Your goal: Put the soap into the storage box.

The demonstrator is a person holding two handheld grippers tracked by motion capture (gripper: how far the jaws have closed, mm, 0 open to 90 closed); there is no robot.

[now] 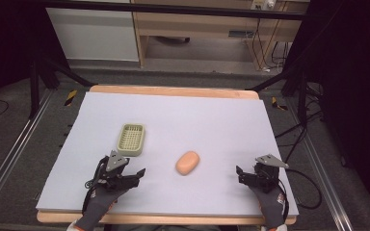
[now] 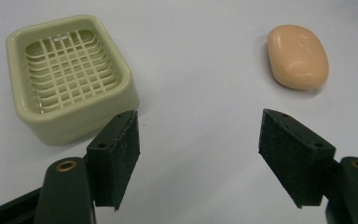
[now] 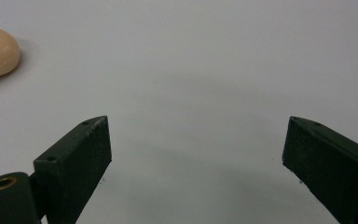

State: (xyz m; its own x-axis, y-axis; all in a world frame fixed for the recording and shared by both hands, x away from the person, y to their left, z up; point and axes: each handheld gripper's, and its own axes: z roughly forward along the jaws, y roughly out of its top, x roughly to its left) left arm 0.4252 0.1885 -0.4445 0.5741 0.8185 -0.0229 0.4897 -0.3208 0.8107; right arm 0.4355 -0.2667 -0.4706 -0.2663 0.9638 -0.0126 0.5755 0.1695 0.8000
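A pale lavender tabletop (image 1: 173, 115) seen from above, with two hand-held grippers near its front edge. At the left, the left gripper (image 1: 134, 176), held in a gloved hand, rests low over the surface with its jaws spread wide and nothing between them. Just beyond it sits a pale green soap dish (image 1: 131, 139), a shallow rounded-rectangular tray with a slatted grid floor, standing flat and empty. It looks like light, rigid plastic, likely to slide if nudged. To the right of the dish, apart from it and roughly mid-table, lies a peach-coloured bar of soap (image 1: 188, 162), a smooth rounded oval lying flat. It appears firm and fairly light, but its curved, glossy surface could slip; squeezing across its narrower width, at the middle, seems the safest hold. At the far right, the right gripper (image 1: 244, 175) hovers near the tabletop with jaws likewise released and empty, well apart from the soap.
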